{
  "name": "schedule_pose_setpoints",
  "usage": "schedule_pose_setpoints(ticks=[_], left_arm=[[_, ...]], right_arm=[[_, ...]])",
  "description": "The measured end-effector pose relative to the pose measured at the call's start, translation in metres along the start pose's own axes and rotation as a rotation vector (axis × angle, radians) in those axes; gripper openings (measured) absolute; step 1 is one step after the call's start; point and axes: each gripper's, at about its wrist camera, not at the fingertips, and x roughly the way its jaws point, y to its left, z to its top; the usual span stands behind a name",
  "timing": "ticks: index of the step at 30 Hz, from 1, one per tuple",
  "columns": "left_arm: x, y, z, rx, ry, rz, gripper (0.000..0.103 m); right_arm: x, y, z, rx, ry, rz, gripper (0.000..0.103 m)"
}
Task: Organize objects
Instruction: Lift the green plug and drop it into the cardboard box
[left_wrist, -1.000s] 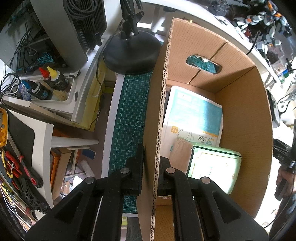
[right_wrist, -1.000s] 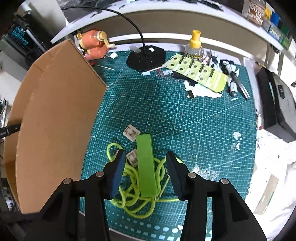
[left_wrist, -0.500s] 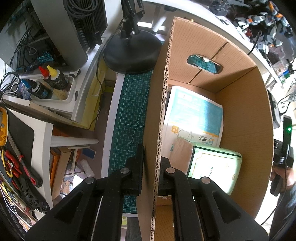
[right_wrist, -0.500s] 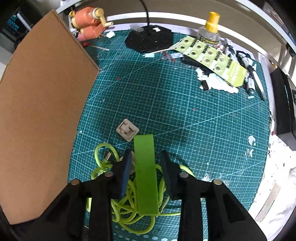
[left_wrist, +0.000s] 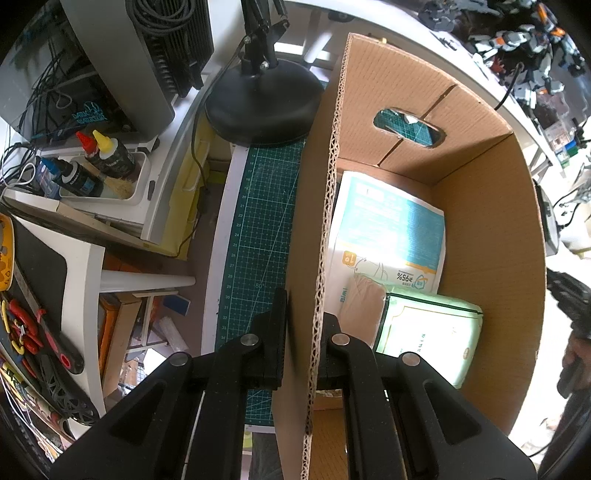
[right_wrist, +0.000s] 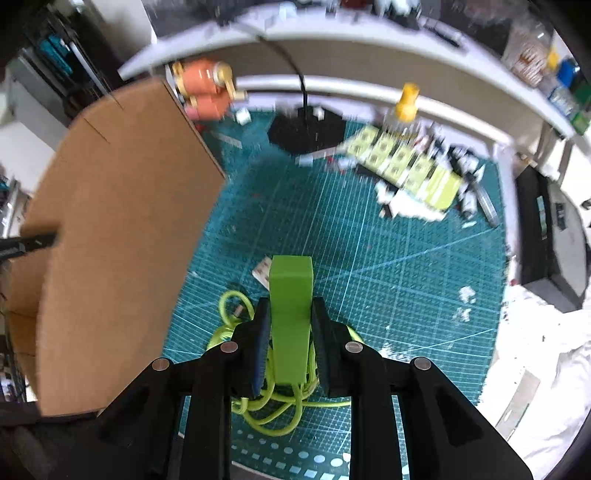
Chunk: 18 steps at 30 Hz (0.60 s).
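Left wrist view first: the left tool (left_wrist: 301, 332) was clenched on the near wall of the cardboard box (left_wrist: 491, 236), one pad outside and one inside the corrugated edge. That grip looked meant to steady the open box and keep it from sliding on the green cutting mat (left_wrist: 258, 221) while things went in. Down inside lay a white and teal pack (left_wrist: 391, 225), and nearer to it a pale green pack (left_wrist: 428, 336) with a brown paper piece (left_wrist: 360, 302) tucked at its left. The black lamp base (left_wrist: 264, 107) sat on the far end of the mat, just left of the box, and a tub of squeeze bottles (left_wrist: 92, 166) stood off to the far left.

Right wrist view, and it was blurred: the right tool (right_wrist: 290, 332) was grasping the green block (right_wrist: 290, 314), pads pressed on its two long sides, the block poking out far beyond the tips. It was a bright lime, box-shaped bar with flat faces, and a matching lime cord (right_wrist: 273, 402) hung in tangled loops below it over the tabletop mat. So the task's thing was in the right tool, just right of the box's outer wall (right_wrist: 110, 240). A small beige plug piece (right_wrist: 260, 271) lay on the mat behind the block. Far right, a strip of green blister cells (right_wrist: 406, 170) sat among the clutter.
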Motion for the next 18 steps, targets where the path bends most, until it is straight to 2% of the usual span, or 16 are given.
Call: schedule_pose_setpoints(ticks=[10,18], left_arm=[[0.002,-0.003,0.002,0.004,0.003,0.009,0.007],[0.003,-0.003,0.005,0.005,0.004,0.009,0.007]], right_arm=[[-0.087,0.017,0.022,-0.028,-0.199,0.007,0.021],[-0.141,0.044,0.047,-0.091,-0.297,0.056,0.021]])
